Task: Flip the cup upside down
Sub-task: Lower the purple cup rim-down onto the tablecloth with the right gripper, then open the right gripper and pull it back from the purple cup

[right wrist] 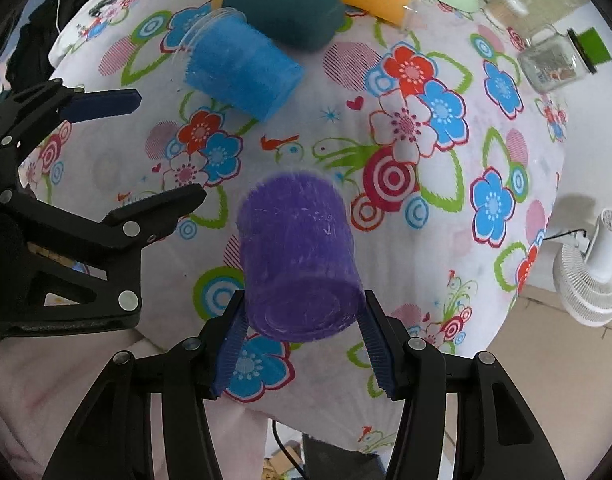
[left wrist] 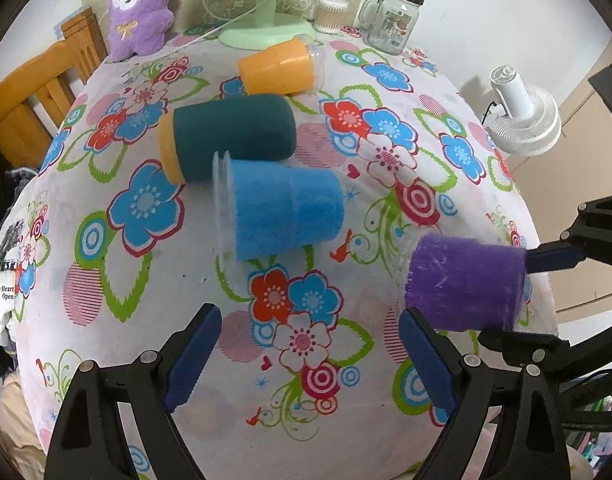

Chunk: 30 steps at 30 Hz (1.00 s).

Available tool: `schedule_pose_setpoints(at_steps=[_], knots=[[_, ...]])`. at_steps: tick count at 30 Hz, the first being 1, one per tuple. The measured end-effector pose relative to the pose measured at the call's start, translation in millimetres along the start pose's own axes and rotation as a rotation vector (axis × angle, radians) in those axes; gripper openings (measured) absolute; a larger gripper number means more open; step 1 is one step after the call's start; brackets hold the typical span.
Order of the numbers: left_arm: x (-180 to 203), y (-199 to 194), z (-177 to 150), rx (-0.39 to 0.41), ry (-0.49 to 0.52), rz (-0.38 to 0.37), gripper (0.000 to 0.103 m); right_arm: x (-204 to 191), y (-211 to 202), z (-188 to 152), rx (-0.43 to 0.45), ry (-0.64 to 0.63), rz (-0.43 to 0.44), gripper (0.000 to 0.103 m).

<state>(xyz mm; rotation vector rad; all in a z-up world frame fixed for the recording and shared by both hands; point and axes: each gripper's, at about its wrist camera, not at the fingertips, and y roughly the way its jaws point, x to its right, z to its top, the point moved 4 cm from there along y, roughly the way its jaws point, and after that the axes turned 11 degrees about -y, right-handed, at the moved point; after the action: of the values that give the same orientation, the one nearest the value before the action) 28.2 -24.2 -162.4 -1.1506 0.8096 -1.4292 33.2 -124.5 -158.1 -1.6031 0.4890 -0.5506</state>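
Observation:
A purple fuzzy cup is held by its base end between the pads of my right gripper, tilted, its mouth pointing away toward the table. It also shows in the left wrist view, with the right gripper's fingers around it. My left gripper is open and empty above the floral cloth, just left of the purple cup; it also shows in the right wrist view.
A blue cup, a dark teal cup and an orange cup lie on their sides mid-table. A green fan base, a purple plush and a glass jar stand at the back. A white fan stands off right.

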Motion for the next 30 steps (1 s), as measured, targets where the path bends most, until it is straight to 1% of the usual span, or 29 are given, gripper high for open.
schedule_pose_setpoints(at_steps=[5,8,11,13,19,21,23,25,27,30], knots=[[-10,0,3,-0.003,-0.023,0.003,0.092,-1,-3,12,0.030,0.015,0.010,0.059],[-15,-2,6,-0.004,-0.029,0.003,0.092,-1,-6,17,0.067,0.031,0.007,0.059],[-16,-6,8,0.001,-0.024,0.010,0.092,-1,-10,17,0.109,0.061,0.010,0.067],[-17,-8,8,0.005,-0.017,0.014,0.092,-1,-14,16,0.142,0.088,0.018,0.068],[-11,-16,6,0.022,-0.002,0.036,0.092,3,-22,4,0.242,0.172,0.026,0.070],[-9,-21,6,0.038,-0.006,0.042,0.092,7,-29,-3,0.303,0.211,0.034,0.070],[-8,-25,7,0.057,-0.013,0.059,0.092,11,-35,-8,0.348,0.241,0.034,0.075],[-6,-29,8,0.076,-0.021,0.078,0.092,14,-40,-14,0.391,0.263,0.027,0.078],[-4,-34,9,0.094,-0.028,0.094,0.092,17,-46,-21,0.434,0.286,0.014,0.079],[1,-45,10,0.125,-0.043,0.110,0.092,22,-50,-30,0.469,0.317,0.011,0.081]])
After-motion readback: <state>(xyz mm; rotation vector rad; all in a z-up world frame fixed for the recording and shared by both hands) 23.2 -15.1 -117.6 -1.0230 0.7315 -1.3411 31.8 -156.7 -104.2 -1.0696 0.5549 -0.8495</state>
